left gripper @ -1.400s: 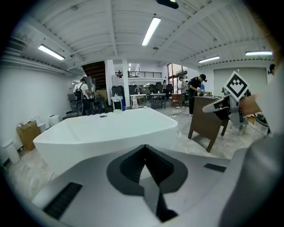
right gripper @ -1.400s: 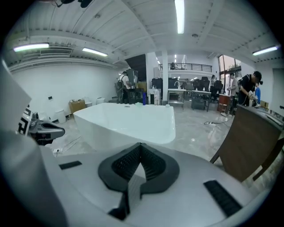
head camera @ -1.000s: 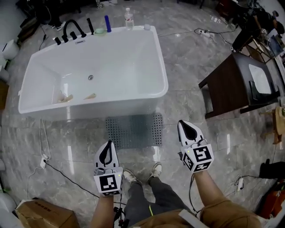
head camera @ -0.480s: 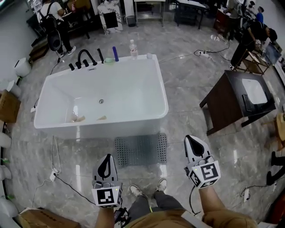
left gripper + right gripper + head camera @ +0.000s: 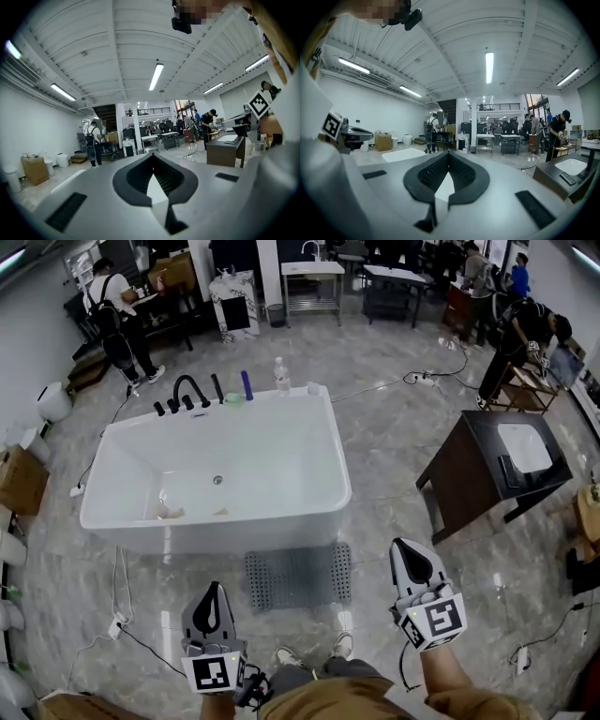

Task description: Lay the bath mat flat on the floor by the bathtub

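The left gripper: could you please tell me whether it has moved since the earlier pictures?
Yes. The left gripper has tipped upward: the bathtub, earlier filling mid-view, now shows only as a sliver low on the left.

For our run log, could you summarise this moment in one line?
bath mat flat by bathtub | left gripper shut | right gripper shut

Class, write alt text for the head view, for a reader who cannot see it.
A grey bath mat lies flat on the marble floor beside a white bathtub, seen from above. The left gripper and right gripper hover near it, both shut and empty.
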Demonstrator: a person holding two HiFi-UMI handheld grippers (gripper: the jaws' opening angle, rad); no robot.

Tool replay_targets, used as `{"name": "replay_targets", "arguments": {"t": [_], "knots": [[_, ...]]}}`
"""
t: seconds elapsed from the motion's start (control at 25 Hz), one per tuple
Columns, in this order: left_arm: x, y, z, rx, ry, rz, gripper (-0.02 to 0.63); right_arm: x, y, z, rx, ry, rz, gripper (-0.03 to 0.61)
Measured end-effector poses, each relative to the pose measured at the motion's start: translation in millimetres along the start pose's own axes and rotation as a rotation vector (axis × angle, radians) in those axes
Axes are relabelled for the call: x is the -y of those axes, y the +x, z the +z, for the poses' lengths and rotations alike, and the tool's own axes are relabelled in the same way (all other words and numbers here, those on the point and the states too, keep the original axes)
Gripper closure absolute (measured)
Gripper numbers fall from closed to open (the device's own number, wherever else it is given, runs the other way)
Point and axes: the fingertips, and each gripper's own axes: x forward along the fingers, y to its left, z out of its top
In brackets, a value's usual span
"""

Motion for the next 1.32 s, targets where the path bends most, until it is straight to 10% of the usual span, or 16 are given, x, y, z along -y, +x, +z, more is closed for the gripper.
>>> {"name": "replay_targets", "arguments": {"t": [1.32], "knots": [[-51.0,-39.9,45.6,0.155,-0.037,0.038,0.61,-36.9,-33.0,91.4,0.14,-0.154,-0.05,0.575]]}}
